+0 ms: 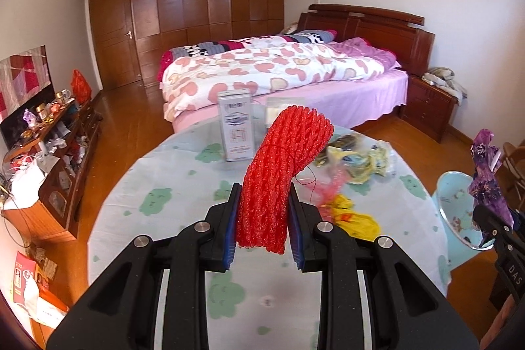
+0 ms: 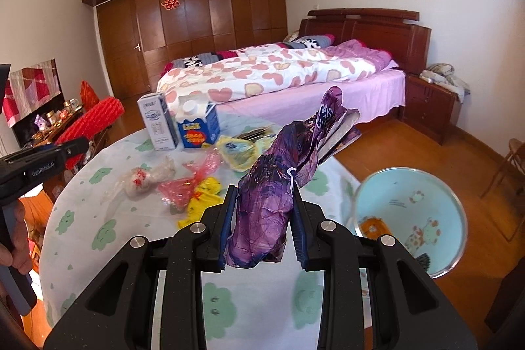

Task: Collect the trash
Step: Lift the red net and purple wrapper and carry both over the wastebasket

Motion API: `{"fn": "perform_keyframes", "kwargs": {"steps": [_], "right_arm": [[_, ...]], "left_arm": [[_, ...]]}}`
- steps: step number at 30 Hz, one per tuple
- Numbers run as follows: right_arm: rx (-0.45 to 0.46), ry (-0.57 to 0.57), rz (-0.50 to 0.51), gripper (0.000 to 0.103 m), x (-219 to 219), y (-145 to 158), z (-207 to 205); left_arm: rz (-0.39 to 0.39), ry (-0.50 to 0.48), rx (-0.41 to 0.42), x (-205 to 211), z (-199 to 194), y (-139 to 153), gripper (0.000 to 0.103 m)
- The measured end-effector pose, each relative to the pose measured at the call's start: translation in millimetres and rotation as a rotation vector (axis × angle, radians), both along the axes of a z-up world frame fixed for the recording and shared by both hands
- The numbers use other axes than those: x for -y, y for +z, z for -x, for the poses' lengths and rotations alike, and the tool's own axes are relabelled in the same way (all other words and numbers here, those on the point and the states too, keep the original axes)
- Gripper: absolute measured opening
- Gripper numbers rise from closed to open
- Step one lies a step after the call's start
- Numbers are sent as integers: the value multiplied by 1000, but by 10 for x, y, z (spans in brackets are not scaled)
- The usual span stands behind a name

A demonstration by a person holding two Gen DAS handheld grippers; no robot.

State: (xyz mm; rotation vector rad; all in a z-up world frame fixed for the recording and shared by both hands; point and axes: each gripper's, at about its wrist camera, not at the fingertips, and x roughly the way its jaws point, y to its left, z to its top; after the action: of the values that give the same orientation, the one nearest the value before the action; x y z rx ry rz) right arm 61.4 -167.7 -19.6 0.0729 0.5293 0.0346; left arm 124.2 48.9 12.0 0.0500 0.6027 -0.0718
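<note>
Left wrist view showed the red foam net (image 1: 279,182) clamped in my left gripper (image 1: 262,218), held above the surface (image 1: 157,179). My right gripper (image 2: 262,225) was clamped on the purple wrapper (image 2: 279,186), near the blue bin (image 2: 410,218) beside the surface. I judged both pieces in transit; the next move called for release over the bin. Other litter remained.
</note>
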Motion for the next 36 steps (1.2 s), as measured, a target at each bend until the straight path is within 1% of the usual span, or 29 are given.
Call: {"fn": "perform_keyframes", "kwargs": {"steps": [8, 22, 28, 36], "right_arm": [[6, -64, 14, 31, 322, 0, 109], [16, -183, 18, 31, 930, -22, 242], [11, -244, 11, 31, 1236, -86, 262], [-30, -323, 46, 31, 1613, -248, 225]], "left_arm": [[31, -77, -17, 364, 49, -21, 26], [-6, -186, -36, 1071, 100, -137, 26], [-6, -244, -39, 1438, 95, -167, 26], [-7, -338, -50, 1954, 65, -243, 26]]}}
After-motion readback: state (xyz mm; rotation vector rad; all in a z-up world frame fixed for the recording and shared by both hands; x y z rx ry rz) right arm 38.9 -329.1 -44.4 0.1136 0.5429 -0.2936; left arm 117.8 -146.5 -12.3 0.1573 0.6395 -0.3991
